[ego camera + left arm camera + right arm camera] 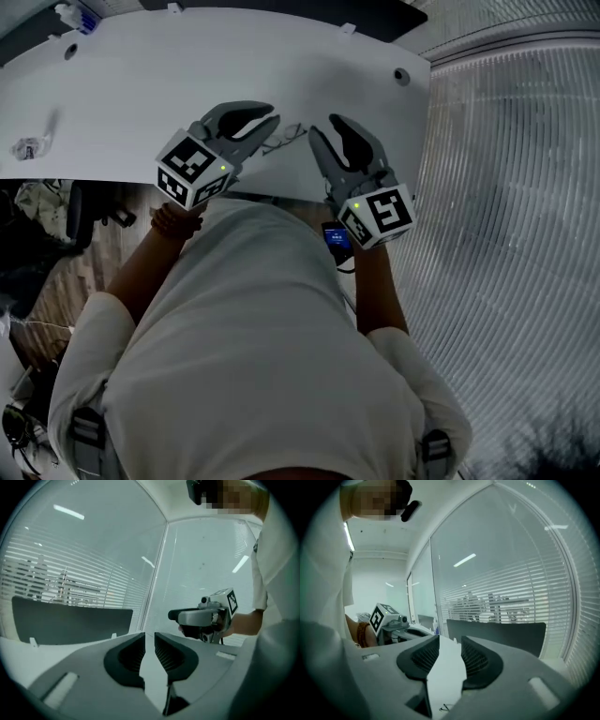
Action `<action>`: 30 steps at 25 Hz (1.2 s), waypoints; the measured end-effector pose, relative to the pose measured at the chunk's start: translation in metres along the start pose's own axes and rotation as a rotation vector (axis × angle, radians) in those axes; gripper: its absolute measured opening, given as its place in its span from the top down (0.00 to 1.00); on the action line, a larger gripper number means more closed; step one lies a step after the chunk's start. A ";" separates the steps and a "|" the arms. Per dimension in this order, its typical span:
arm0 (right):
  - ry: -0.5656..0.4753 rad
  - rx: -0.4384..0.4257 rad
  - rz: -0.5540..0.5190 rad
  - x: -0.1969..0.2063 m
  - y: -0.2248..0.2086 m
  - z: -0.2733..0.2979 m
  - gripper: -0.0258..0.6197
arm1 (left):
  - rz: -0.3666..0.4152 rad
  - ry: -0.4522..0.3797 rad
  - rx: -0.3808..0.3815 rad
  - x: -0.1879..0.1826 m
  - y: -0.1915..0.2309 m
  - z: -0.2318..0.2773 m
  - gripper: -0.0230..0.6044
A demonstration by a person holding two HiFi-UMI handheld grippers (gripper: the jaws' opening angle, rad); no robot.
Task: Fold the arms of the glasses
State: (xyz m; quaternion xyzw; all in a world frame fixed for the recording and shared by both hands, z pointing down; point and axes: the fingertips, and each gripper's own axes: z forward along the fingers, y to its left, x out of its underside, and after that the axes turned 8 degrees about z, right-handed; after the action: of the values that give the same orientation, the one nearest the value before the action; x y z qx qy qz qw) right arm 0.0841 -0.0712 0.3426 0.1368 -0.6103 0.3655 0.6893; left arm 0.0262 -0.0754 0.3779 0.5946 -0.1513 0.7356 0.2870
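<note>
The only print we can make out is the black-and-white square pattern on the cube of the left hand-held gripper (267, 131) and on that of the right hand-held gripper (325, 133). A small screen (337, 239) by the person's right wrist glows blue, its writing too small for us to read.

The glasses (286, 139) lie on the white counter (141, 84), close to its near edge. They sit between the two hand-held grippers, the left one just to their left and the right one just to their right, both pointing toward the far side. The frame is thin and faint from above, so we cannot tell whether its arms are folded.

The left jaws stand a narrow gap apart, and we see only the counter and the far glass wall between them. The right jaws stand a little wider. In the right gripper view a bit of the glasses shows low in that gap, lying on the counter beneath the jaws and probably clear of the pads. Neither hand-held gripper has hold of anything.
</note>
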 end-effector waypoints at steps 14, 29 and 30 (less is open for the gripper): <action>-0.188 -0.100 0.060 -0.068 0.068 -0.012 0.96 | -0.033 -0.252 -0.058 -0.086 -0.031 -0.041 0.96; -0.171 -0.077 0.045 -0.068 0.063 -0.011 0.96 | -0.067 -0.257 -0.075 -0.089 -0.027 -0.042 0.96; -0.169 -0.078 0.046 -0.069 0.064 -0.010 0.96 | -0.068 -0.257 -0.075 -0.089 -0.026 -0.043 0.96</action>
State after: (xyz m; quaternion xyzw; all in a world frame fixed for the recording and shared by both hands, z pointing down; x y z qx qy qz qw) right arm 0.0490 -0.0436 0.2595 0.1262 -0.6830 0.3442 0.6318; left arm 0.0194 -0.0526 0.2792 0.6776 -0.1940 0.6371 0.3121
